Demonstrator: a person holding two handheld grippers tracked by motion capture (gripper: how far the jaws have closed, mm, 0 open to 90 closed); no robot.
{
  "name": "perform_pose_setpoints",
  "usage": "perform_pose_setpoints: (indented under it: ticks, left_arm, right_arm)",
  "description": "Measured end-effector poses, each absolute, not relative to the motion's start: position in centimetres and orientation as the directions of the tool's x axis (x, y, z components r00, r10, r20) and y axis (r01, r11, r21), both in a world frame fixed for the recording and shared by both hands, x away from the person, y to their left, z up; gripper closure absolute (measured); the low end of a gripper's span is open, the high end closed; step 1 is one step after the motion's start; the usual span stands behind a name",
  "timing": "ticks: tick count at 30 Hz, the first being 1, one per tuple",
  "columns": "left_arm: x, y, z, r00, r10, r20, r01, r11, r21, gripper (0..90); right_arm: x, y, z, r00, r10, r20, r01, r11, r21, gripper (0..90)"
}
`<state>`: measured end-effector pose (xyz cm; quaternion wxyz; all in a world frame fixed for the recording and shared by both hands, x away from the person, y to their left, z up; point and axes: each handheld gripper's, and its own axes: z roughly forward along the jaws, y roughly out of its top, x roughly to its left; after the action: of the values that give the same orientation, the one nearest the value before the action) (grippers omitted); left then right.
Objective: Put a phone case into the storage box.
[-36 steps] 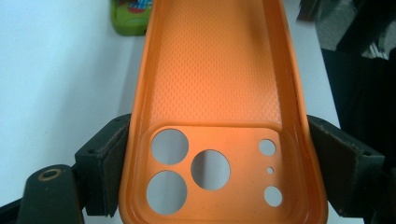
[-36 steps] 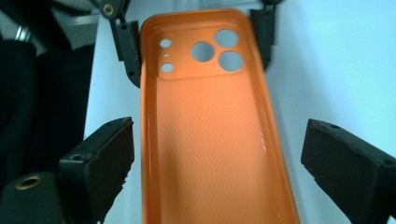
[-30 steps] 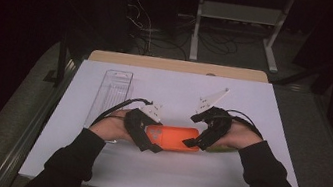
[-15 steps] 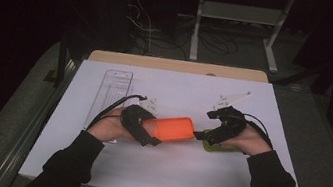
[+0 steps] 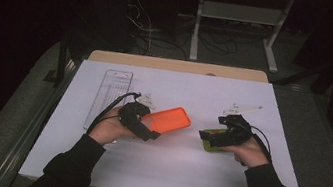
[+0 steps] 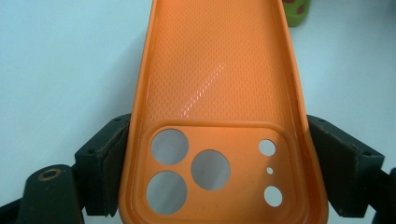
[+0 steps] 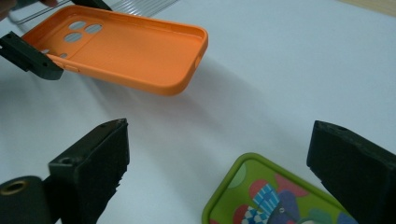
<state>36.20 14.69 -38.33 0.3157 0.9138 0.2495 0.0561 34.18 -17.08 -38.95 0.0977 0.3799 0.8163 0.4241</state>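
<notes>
- The left tool [image 5: 149, 126] is clenched on the orange case [image 5: 168, 119], its two black jaws pressing the case's long sides at the end with the camera holes.
- In the left gripper view the orange case [image 6: 219, 93] lies open side up, ribbed inside, with three large round holes and three small ones near the jaws.
- The case is held off the counter [image 5: 177, 171]; in the right gripper view it casts a soft shadow on the white sheet under its free end [image 7: 135, 46].
- It points from the left hand toward the far right, tilted across the middle of the counter.
- The right tool [image 5: 216, 134] is released: in its own view the two jaws stand wide apart with nothing between them.
- The green case [image 5: 212, 141] lies flat on the counter on the right, just under the right tool; its rim is lime green and its face has coloured shapes [image 7: 266, 196].
- The two cases are well apart, orange on the left, green on the right.
- A clear tray [image 5: 108, 97] lies on the far left of the counter, just beside the left hand [image 5: 111, 128].
- The right hand [image 5: 246, 151] grips its tool at the near right.
</notes>
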Motion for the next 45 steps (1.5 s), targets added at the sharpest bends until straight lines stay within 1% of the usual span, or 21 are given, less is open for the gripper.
perform_pose_setpoints:
  ticks: [2,5,7,8,11,15,23,24,25,28,30,32,45]
  left_arm:
    - [36.3,14.7,-38.4,0.860,0.507,-0.059,0.435,-0.666,0.606,16.2]
    - [36.3,14.7,-38.4,0.856,0.512,-0.065,0.441,-0.660,0.609,16.2]
    - [36.3,14.6,-38.5,0.845,0.528,-0.082,0.455,-0.631,0.628,16.2]
    - [36.4,14.7,-38.4,0.854,0.516,-0.065,0.441,-0.653,0.616,16.2]
    - [36.5,14.7,-38.5,0.852,0.518,-0.076,0.450,-0.650,0.612,16.2]
    - [36.6,14.6,-38.5,0.851,0.519,-0.081,0.455,-0.651,0.607,16.2]
    - [36.3,14.1,-38.5,0.847,0.524,-0.095,0.466,-0.643,0.608,16.1]
    - [36.3,14.1,-38.5,0.849,0.521,-0.085,0.458,-0.648,0.608,16.2]
    - [36.3,14.0,-38.5,0.850,0.520,-0.087,0.459,-0.649,0.607,16.2]
    - [36.2,13.9,-38.5,0.852,0.516,-0.088,0.457,-0.651,0.606,16.2]
    - [36.1,13.8,-38.5,0.842,0.530,-0.105,0.472,-0.627,0.620,16.2]
    - [36.2,13.9,-38.4,0.853,0.514,-0.089,0.456,-0.651,0.608,16.2]
    - [36.2,13.9,-38.5,0.856,0.508,-0.092,0.453,-0.653,0.607,16.2]
  right_arm:
    - [33.7,-16.8,-39.6,-0.665,0.733,0.146,0.541,0.337,0.771,5.3]
    - [33.4,-16.5,-40.6,-0.657,0.740,0.141,0.552,0.345,0.759,5.1]
    - [33.4,-16.3,-40.9,-0.661,0.735,0.148,0.556,0.348,0.755,4.8]
    - [33.5,-16.2,-41.1,-0.667,0.731,0.142,0.552,0.356,0.754,5.0]
    - [33.6,-15.9,-41.3,-0.680,0.719,0.144,0.549,0.368,0.750,4.6]
    - [33.8,-15.5,-41.4,-0.703,0.701,0.115,0.521,0.399,0.754,4.9]
    - [33.8,-14.8,-41.3,-0.718,0.691,0.076,0.494,0.431,0.755,5.3]
    - [33.8,-14.6,-41.2,-0.728,0.684,0.045,0.474,0.454,0.755,5.2]
    - [33.8,-14.6,-41.2,-0.728,0.684,0.045,0.474,0.454,0.755,5.2]
    - [33.7,-14.4,-41.2,-0.735,0.678,0.001,0.443,0.479,0.757,5.3]
    - [33.6,-14.3,-41.1,-0.738,0.674,-0.015,0.434,0.492,0.755,5.3]
    - [33.5,-14.1,-41.1,-0.741,0.670,-0.040,0.416,0.506,0.756,5.4]
    - [32.8,-12.9,-41.1,-0.754,0.623,-0.208,0.304,0.612,0.730,5.9]
